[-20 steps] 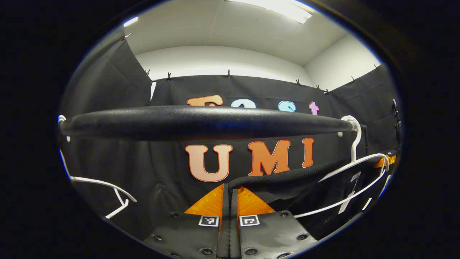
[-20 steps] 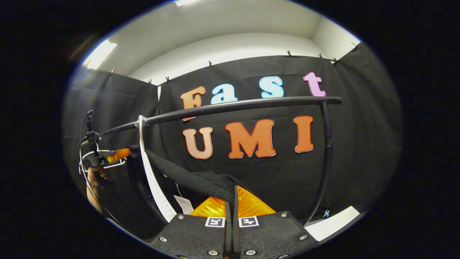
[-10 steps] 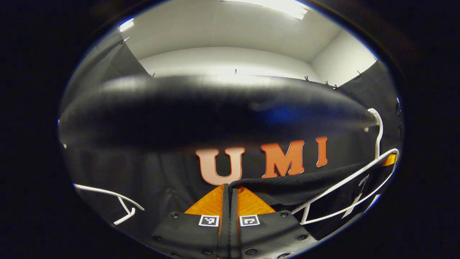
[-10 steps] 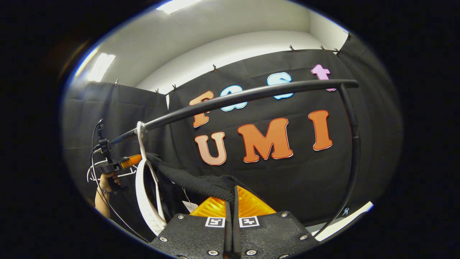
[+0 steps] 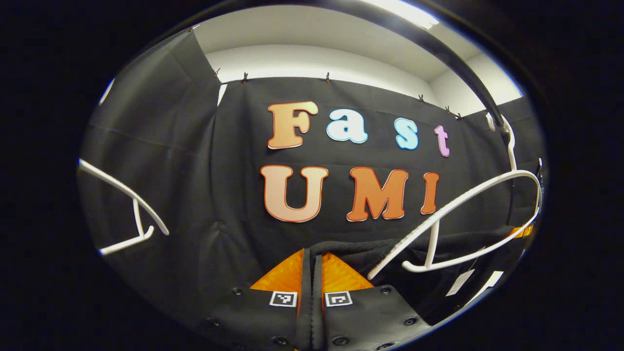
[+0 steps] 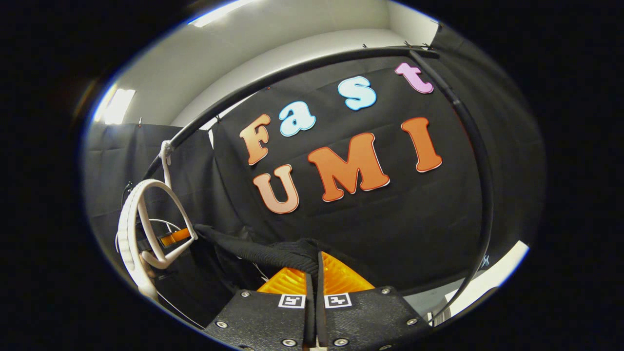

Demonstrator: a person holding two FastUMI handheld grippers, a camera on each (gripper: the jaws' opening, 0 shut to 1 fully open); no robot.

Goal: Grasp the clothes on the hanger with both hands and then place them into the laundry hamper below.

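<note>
In the left gripper view my left gripper (image 5: 312, 265) is shut on an edge of the black garment (image 5: 390, 248), which runs off to the right below the white hanger (image 5: 458, 214). The hanger's hook stays on the black rail (image 5: 453, 53) above. At the garment's far end sits the right gripper (image 5: 524, 230). In the right gripper view my right gripper (image 6: 315, 268) is shut on the other edge of the black garment (image 6: 253, 249). The cloth stretches left to the left gripper (image 6: 173, 237), beside the white hanger (image 6: 146, 229). The garment's lower part is hidden.
The black rail (image 6: 292, 68) arches overhead and joins an upright post (image 6: 482, 185) at the right. A second, bare white hanger (image 5: 134, 209) hangs to the left. A strip of pale floor (image 6: 492, 273) shows at the lower right.
Both grippers have dropped below the rail, which now sits high in both views. The garment has come down with them, and the white hanger now stands bare above it.
</note>
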